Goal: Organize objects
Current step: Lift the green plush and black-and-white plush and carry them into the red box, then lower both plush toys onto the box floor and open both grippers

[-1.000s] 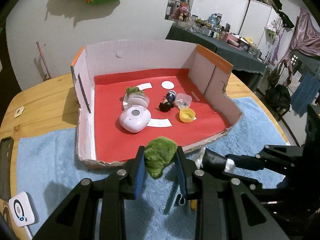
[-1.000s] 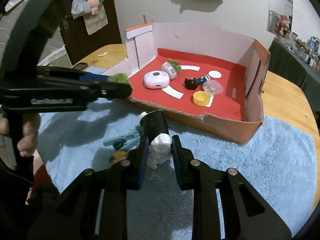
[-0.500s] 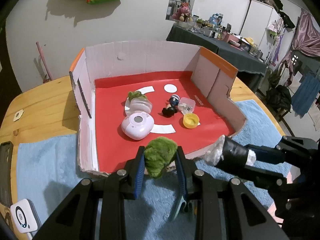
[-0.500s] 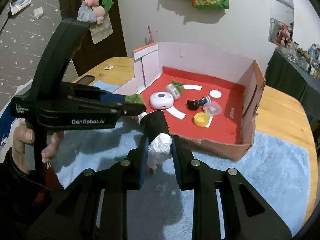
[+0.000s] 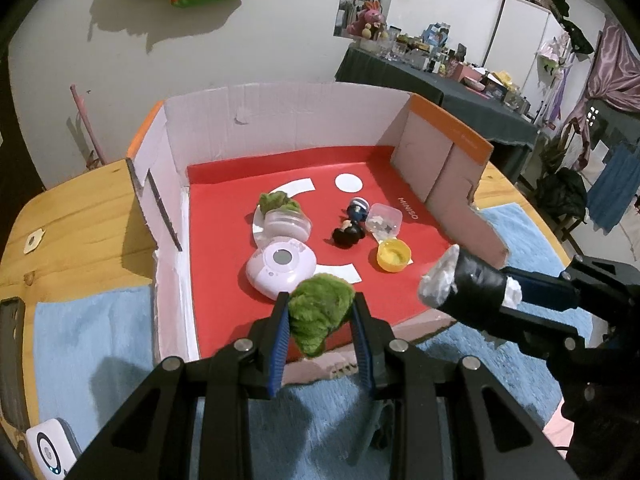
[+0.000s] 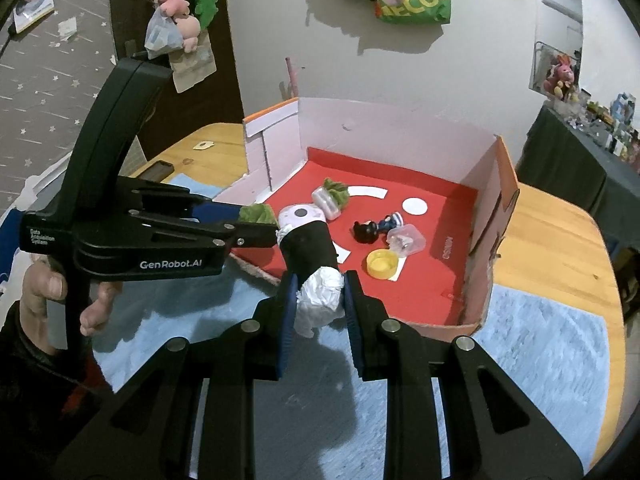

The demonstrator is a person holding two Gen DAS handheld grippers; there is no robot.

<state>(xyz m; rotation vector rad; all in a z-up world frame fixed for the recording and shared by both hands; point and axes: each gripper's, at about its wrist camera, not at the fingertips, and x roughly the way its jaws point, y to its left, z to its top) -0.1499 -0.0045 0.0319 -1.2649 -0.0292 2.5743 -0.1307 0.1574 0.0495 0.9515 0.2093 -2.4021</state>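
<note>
My left gripper [image 5: 320,320] is shut on a green fuzzy clump [image 5: 318,314], held just above the front edge of the open cardboard box [image 5: 280,120] with its red floor. My right gripper [image 6: 318,298] is shut on the white paper end of a black-wrapped roll [image 6: 308,246], which sticks out toward the box. In the left wrist view the same black-wrapped roll [image 5: 468,284] hangs over the box's right front corner. Inside the box lie a pink round device [image 5: 280,266], a clear jar with green stuffing [image 5: 282,216], a small dark figurine [image 5: 352,226], a clear small container [image 5: 384,220] and a yellow cap [image 5: 394,255].
The box rests on a light blue fluffy mat [image 6: 540,340] over a wooden table [image 5: 80,216]. A small white device [image 5: 50,450] and a dark phone [image 5: 10,352] lie at the table's left edge. A person's hand [image 6: 52,292] holds the left gripper.
Both grippers moved toward the box with their loads. The green clump now sits over the box's front edge and the black roll rose to the box's right front corner.
</note>
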